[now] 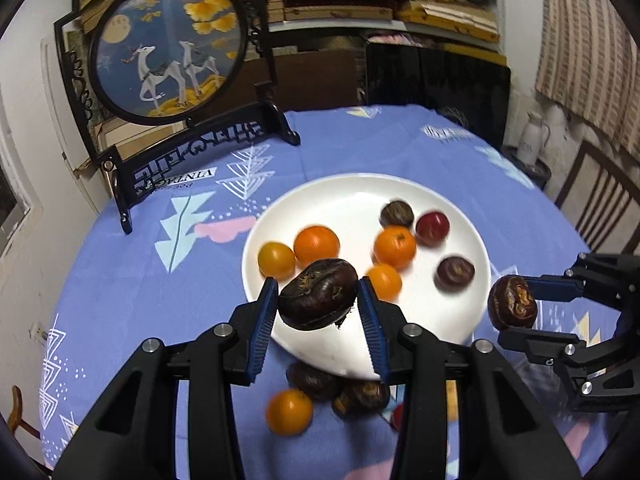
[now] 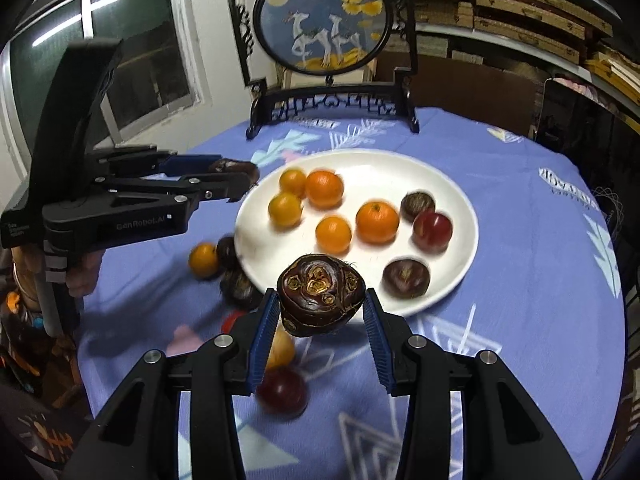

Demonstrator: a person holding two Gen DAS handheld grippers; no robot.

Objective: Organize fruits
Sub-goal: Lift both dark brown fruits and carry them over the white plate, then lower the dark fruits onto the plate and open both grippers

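- Left gripper [image 1: 318, 300] clamps a dark chestnut [image 1: 318, 300] – white plate [image 1: 460, 320] lies just ahead, below.
- Right gripper [image 2: 322, 306] clamps another chestnut [image 2: 322, 300], over the plate's near rim.

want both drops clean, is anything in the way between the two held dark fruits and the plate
Nothing visible blocks either. The left gripper holds its dark fruit over the white plate near rim; the right gripper holds its dark fruit just short of it, bare plate ahead.

Two dark water chestnuts [image 1: 318, 300] [image 2: 321, 295] held aloft near the fruit-laden white plate [image 1: 460, 320].
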